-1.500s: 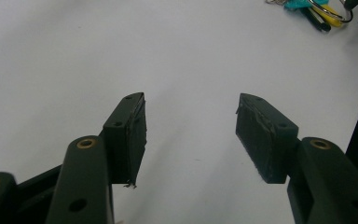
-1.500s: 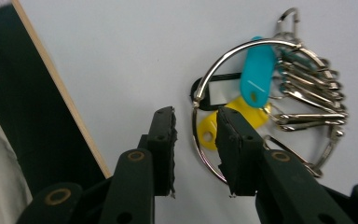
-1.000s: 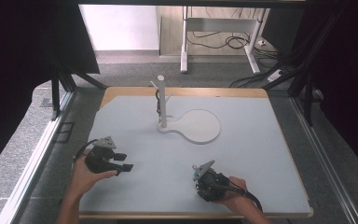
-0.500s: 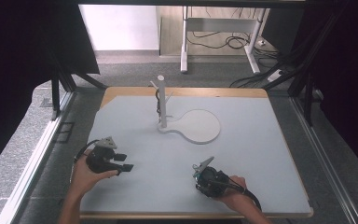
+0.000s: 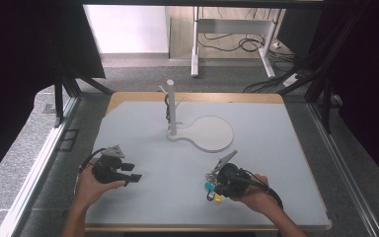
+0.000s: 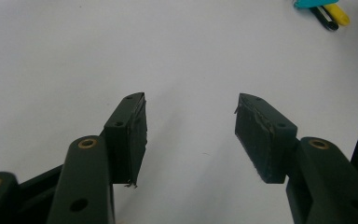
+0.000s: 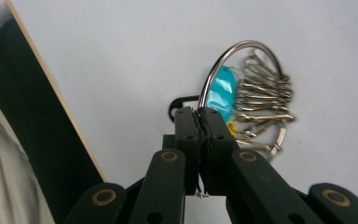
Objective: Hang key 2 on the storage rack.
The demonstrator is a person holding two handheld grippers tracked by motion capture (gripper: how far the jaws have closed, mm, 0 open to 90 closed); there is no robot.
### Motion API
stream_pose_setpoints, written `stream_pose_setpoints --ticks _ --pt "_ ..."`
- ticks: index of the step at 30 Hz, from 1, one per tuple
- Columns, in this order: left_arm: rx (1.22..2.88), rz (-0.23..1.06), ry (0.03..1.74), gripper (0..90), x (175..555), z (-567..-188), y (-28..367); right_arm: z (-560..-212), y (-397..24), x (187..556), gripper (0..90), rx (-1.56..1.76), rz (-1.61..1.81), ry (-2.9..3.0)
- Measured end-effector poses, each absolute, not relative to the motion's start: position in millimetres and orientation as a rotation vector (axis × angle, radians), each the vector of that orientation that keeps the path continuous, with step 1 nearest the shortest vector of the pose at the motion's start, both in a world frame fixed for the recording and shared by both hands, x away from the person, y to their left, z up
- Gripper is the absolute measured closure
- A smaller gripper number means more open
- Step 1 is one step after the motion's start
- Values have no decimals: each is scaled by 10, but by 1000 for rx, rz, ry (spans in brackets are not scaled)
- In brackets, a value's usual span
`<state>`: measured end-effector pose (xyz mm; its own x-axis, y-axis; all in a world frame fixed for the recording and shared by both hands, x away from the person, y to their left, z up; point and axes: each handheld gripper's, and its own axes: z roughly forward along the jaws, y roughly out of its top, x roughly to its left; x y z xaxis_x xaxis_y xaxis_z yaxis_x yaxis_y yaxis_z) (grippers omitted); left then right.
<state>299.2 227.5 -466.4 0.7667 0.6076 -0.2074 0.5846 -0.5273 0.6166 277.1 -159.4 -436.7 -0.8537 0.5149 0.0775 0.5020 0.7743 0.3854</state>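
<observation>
High view: nearest the bottom edge, two forearms come in over the pale surface [image 5: 276, 163], each hand holding a tool. The left tool [image 5: 132, 173] sits low over the near-left part of the surface, its jaws pointing toward the right; in the left gripper view [image 6: 191, 135] those jaws stand well apart with nothing between them, bare surface below, and a teal, a black and a yellow tag showing far off at the top right corner. The right tool [image 5: 217, 185] is at the near-right, and beside it lie a bunch of keys [image 5: 211, 188] with a teal and a yellow tag. In the right gripper view [image 7: 198, 116] the jaws are pressed together on the metal key ring [image 7: 223, 60], pinching its wire at the lower left of the loop; a row of silver keys [image 7: 263, 93] hangs on the ring's right side, and a teal tag [image 7: 219, 91] shows through the loop. Farther back, near the middle of the surface, stands a white peg stand [image 5: 171, 106], upright on a round flat base [image 5: 209, 132]. Beyond the far edge is grey floor with desk legs and cables.
</observation>
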Motion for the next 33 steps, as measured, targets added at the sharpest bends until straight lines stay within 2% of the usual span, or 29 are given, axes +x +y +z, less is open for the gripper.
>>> stream_pose_setpoints --ticks 17,33 --pt "2280 41 893 446 3006 -4721 2255 -3912 -1808 3118 869 943 707 2866" --pt "2276 35 902 451 2993 -4743 2217 -3696 -2009 3367 869 987 825 2829"
